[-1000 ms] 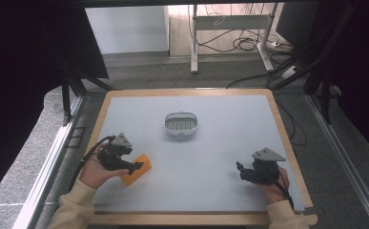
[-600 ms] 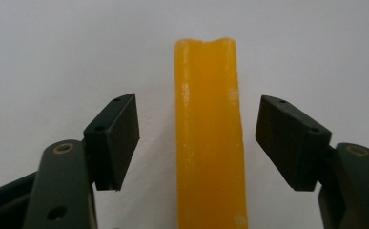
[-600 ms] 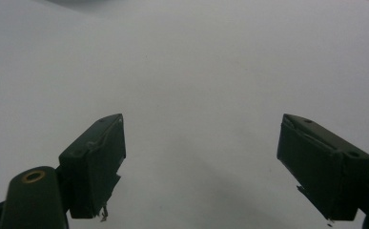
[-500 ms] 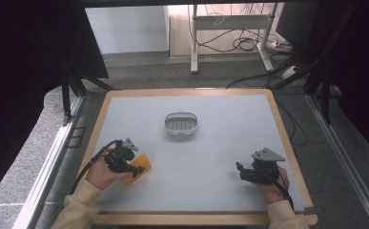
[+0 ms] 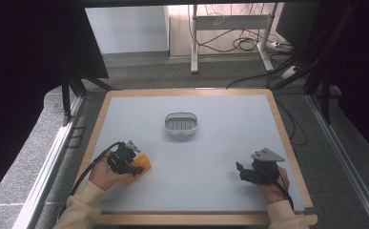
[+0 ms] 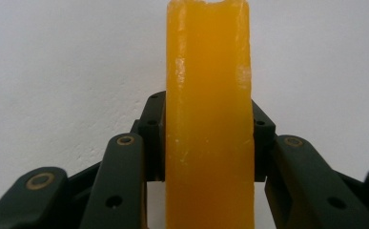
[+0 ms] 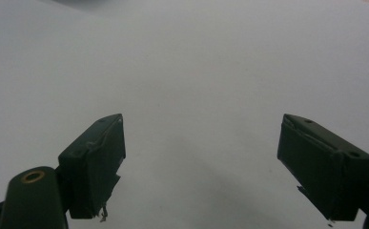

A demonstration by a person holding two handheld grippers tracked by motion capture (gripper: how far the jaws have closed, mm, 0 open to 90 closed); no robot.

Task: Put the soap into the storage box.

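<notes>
An orange block, sponge-like with a rough end, stands on its edge between my left gripper's black pads, which press on both of its sides. These jaws have just been closing with the block between them. From above, the orange block lies near the table's front left, with the left gripper low over it in a hand. My right gripper rests at the front right, held by the other hand. In its own view the right gripper is open above bare grey table.
A small white oval basket sits at the middle of the grey tabletop, which has a wooden rim. Black cables trail from both grippers toward the front edge. Floor, desk legs and loose cables lie beyond the far edge.
My left gripper has sunk a little onto the orange block and its jaws have shut on it. The right gripper has stayed where it was.
</notes>
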